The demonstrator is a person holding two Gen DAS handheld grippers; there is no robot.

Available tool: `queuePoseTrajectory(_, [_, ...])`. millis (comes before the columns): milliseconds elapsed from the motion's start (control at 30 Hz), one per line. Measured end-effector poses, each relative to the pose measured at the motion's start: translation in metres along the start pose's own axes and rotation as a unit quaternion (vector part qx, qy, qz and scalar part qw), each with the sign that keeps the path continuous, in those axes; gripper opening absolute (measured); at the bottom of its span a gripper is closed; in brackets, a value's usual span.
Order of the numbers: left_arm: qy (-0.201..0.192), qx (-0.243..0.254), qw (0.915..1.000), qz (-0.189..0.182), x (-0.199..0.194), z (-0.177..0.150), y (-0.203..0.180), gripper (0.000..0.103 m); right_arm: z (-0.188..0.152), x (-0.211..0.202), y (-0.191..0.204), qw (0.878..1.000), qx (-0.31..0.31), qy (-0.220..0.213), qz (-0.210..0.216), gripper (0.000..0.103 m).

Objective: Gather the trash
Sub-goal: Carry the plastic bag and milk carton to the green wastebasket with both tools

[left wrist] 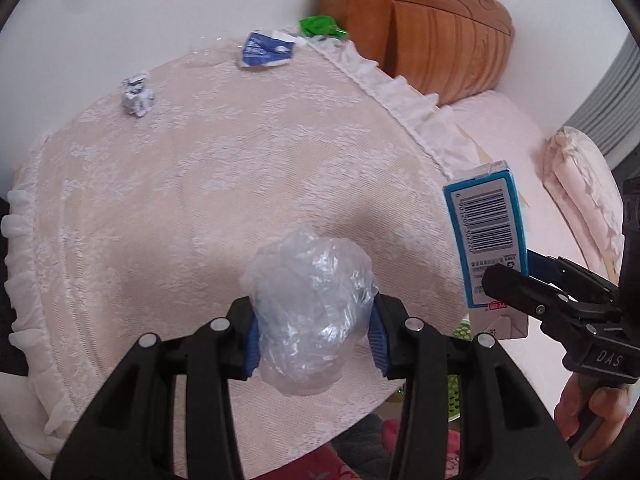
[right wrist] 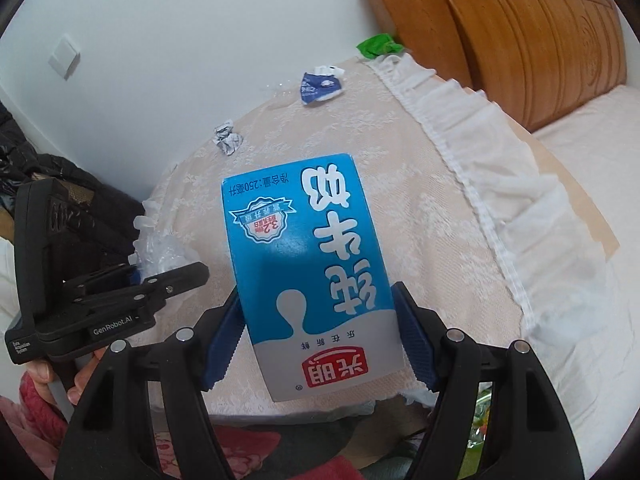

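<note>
At lower centre of the left wrist view, a crumpled clear plastic bag [left wrist: 314, 312] is clamped between the blue pads of the left gripper [left wrist: 314, 330], its jaws closed on the wad. At lower centre of the right wrist view, a blue-and-white milk carton [right wrist: 316, 276] is gripped across its lower part by the right gripper [right wrist: 320, 344], held upside down above the lace-covered table [right wrist: 420, 184]. Two pieces are thus judged to be collected and in hand, though no bin or bag for them is seen in either view. Three pieces are left on the cloth: a crumpled paper ball [left wrist: 137, 95] at upper left of the left wrist view, a torn blue wrapper [left wrist: 265, 50] near the top centre, and a green scrap [left wrist: 320, 26] at the far edge beside the wooden headboard [left wrist: 432, 28]. Roughly half the task is judged still to be done.
</note>
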State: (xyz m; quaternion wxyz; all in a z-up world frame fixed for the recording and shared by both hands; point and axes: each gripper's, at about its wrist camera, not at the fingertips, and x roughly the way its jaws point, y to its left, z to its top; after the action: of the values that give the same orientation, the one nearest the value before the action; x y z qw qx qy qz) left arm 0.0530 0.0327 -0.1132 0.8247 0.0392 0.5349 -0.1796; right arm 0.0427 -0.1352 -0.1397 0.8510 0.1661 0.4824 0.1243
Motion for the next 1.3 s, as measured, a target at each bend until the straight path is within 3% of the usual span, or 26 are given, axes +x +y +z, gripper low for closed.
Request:
queuePoseTrajectory(333, [-0.007, 0.082, 0.9963, -0.022, 0.000, -0.005, -0.074, 0.042, -0.029, -0.043, -0.046, 0.998, 0.051, -0.027, -0.039, 0.071])
queuePoseTrajectory(433, [0.001, 0.106, 0.9939, -0.031, 0.004, -0.008, -0.091, 0.042, -0.038, -0.060, -0.063, 0.994, 0.073, -0.038, -0.070, 0.071])
queuePoseTrajectory(633, [0.035, 0.153, 0.9855, -0.064, 0.017, -0.025, -0.130, 0.042, -0.097, -0.094, -0.108, 0.978, 0.154, -0.032, -0.134, 0.071])
queuePoseTrajectory(833, [0.075, 0.190, 0.9746, -0.091, 0.032, -0.047, -0.169, 0.042, -0.151, -0.098, -0.136, 0.961, 0.232, -0.010, -0.149, 0.071])
queuePoseTrajectory(967, [0.079, 0.211, 0.9693, -0.099, 0.032, -0.054, -0.189, 0.042, -0.164, -0.099, -0.141, 0.958, 0.244, -0.009, -0.152, 0.071])
queuePoseTrajectory(1100, [0.086, 0.224, 0.9652, -0.103, 0.034, -0.060, -0.202, 0.042, -0.176, -0.098, -0.145, 0.952, 0.239, 0.010, -0.191, 0.072])
queuePoseTrajectory(1200, [0.092, 0.228, 0.9638, -0.103, 0.036, -0.065, -0.208, 0.042, -0.182, -0.088, -0.148, 0.947, 0.249, 0.042, -0.200, 0.077])
queuePoseTrajectory(1267, [0.095, 0.228, 0.9635, -0.103, 0.037, -0.067, -0.210, 0.042, -0.185, -0.087, -0.152, 0.942, 0.263, 0.047, -0.202, 0.097])
queuePoseTrajectory(1300, [0.096, 0.228, 0.9633, -0.102, 0.037, -0.069, -0.211, 0.042, -0.188, -0.087, -0.155, 0.939, 0.274, 0.052, -0.201, 0.097])
